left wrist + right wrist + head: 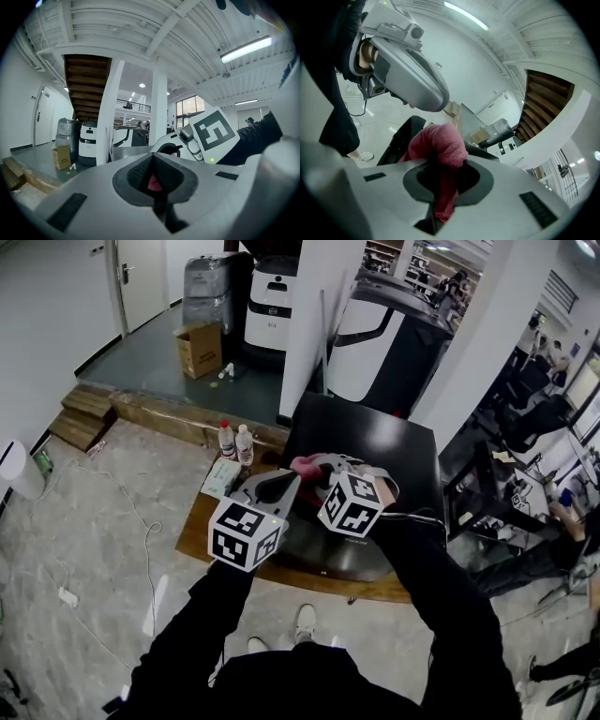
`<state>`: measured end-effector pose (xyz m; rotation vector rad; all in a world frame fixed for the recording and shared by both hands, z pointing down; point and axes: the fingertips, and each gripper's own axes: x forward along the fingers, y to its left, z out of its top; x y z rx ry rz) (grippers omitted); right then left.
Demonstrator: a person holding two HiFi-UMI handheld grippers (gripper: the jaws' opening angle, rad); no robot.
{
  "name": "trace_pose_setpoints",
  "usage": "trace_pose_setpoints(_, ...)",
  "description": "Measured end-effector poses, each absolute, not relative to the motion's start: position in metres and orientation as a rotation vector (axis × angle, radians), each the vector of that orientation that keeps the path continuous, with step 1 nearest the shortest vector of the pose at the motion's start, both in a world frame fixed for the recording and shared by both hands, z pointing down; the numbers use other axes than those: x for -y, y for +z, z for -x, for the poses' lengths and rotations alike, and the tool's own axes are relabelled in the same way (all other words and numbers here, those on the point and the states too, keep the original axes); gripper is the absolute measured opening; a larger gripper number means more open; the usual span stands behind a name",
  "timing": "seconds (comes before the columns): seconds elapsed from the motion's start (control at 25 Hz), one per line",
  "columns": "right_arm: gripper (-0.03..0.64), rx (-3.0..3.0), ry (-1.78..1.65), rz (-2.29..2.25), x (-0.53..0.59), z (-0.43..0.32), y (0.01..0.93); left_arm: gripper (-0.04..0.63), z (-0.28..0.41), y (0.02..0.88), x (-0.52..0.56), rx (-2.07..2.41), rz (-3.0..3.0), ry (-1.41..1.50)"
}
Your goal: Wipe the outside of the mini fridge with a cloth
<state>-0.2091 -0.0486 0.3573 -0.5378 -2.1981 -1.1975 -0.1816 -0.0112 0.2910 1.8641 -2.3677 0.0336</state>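
right gripper (447, 165) clamping pink cloth (440, 140) over mini fridge (370, 432) top near left edge; left gripper (153, 174) sitting closed beside cloth

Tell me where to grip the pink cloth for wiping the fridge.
Grip the cloth at its bunched middle, coming from above, as the right gripper holds it now. The wad bulging past the jaws gives a soft pad to press on the mini fridge.
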Motion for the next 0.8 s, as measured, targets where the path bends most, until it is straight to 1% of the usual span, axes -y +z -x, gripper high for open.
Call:
trace_pose_setpoints(0.16, 0.043, 2.236, -1.147, 0.546, 0.039, 0.189, 0.355, 0.005, 0.166, 0.290, -0.002, 2.357, -1.888, 0.044)
trace_pose_setpoints(0.48, 0.046, 2.278, -1.204, 0.526, 0.036, 0.174, 0.345, 0.005, 0.153, 0.283, 0.001, 2.366, -1.886, 0.049)
trace_pose_setpoints(0.64, 0.046, 2.342, -1.230, 0.463, 0.070, 0.158, 0.315, 0.006, 0.140, 0.264, 0.028, 2.400, -1.906, 0.055)
trace_pose_setpoints(0.8, 0.046, 2.375, -1.223, 0.354, 0.142, 0.134, 0.276, 0.005, 0.120, 0.238, 0.079, 2.426, -1.951, 0.013)
